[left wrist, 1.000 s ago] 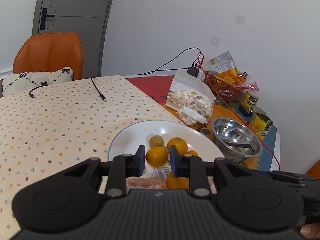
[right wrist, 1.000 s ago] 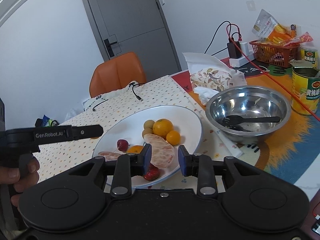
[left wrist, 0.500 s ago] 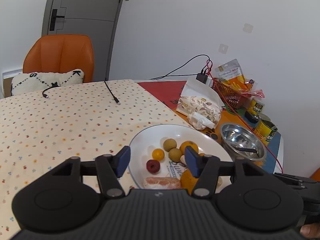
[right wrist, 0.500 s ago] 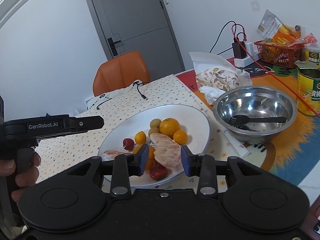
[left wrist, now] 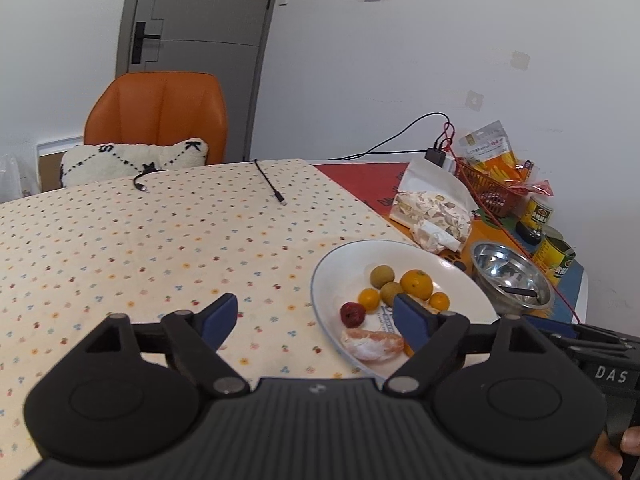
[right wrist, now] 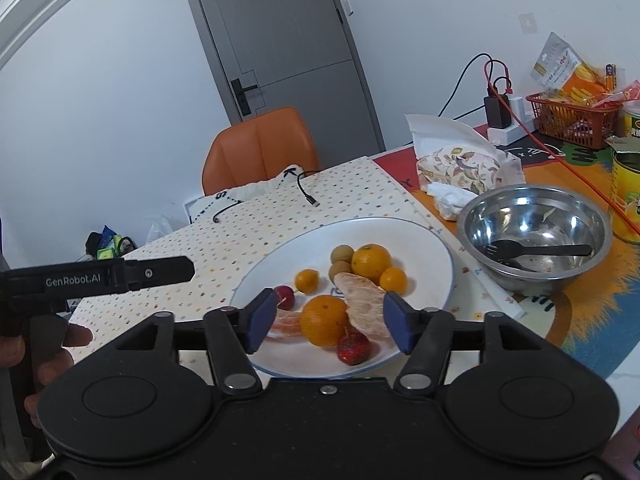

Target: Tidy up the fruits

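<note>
Fruit all gathered on the white plate (right wrist: 436, 248) at the near edge of the worktop (left wrist: 160, 240): two oranges (right wrist: 323, 320), three small kumquats (right wrist: 307, 281), two brownish-green longans (right wrist: 342, 255), two red hawthorn-like berries (right wrist: 353, 349) and two peeled citrus segments (right wrist: 362, 304). No loose fruit visible on the dotted cloth or the orange mat. Left tool (left wrist: 316, 320) opening, nothing between the pads, hanging over the plate's left rim and the cloth. Right tool (right wrist: 329, 322) opening as well, pads apart, not pressing anything, with an orange and a segment seen in the gap beneath. Steel bowl (right wrist: 536, 236) just beside the plate, holding only a black fork. Gathering apparently finished or nearly so; any sorting by kind within the plate perhaps left, though mostly grouped already.
</note>
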The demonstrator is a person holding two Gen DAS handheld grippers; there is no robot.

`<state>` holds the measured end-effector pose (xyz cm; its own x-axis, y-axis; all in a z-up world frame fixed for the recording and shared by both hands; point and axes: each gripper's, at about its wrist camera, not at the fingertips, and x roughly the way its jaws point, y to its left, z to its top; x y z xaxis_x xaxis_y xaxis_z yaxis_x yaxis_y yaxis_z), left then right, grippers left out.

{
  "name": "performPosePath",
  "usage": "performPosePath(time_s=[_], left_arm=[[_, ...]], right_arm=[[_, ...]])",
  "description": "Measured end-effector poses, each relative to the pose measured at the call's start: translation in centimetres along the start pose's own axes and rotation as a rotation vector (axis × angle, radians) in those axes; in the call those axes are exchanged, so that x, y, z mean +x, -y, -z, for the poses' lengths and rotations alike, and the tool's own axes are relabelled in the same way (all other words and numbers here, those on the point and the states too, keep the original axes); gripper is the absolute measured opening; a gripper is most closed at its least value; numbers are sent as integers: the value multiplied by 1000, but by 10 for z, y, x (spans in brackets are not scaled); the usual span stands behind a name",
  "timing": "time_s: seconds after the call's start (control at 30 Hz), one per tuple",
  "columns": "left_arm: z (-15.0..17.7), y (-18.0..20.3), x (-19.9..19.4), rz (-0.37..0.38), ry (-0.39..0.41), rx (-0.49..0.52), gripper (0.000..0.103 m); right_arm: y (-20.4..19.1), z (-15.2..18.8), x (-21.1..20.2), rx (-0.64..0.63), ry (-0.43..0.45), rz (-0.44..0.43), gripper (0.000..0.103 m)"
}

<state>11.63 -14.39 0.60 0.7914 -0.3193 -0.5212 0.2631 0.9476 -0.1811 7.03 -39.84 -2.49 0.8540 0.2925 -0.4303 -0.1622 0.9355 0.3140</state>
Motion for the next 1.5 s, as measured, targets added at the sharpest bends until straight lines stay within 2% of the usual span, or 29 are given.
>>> performPosePath(time_s=[0.23,0.3,0.57,0.87,1.43,1.5], left_arm=[[4,-12,-19,-64,-5,-12,90],[5,-17,-26,-78,-2,-19,92],[13,-36,-50,-130,-17,-66,94],[24,-50,-74,-121,-14,-130,94],[35,-50,-129,-166,69,-133,94],[37,-50,-136,-168,76,-135,97]], right_arm=[[-11,-2,-6,-1,9,-24,79],[-15,-3,-7,-8,12,-29,87],[-32,-5,-9,-30,9,-52,103],[-44,-3,-10,-29,-14,-79,103],[-68,6,-32,-76,-45,-119,103],[-70,7,-36,-80,-45,-126,103]])
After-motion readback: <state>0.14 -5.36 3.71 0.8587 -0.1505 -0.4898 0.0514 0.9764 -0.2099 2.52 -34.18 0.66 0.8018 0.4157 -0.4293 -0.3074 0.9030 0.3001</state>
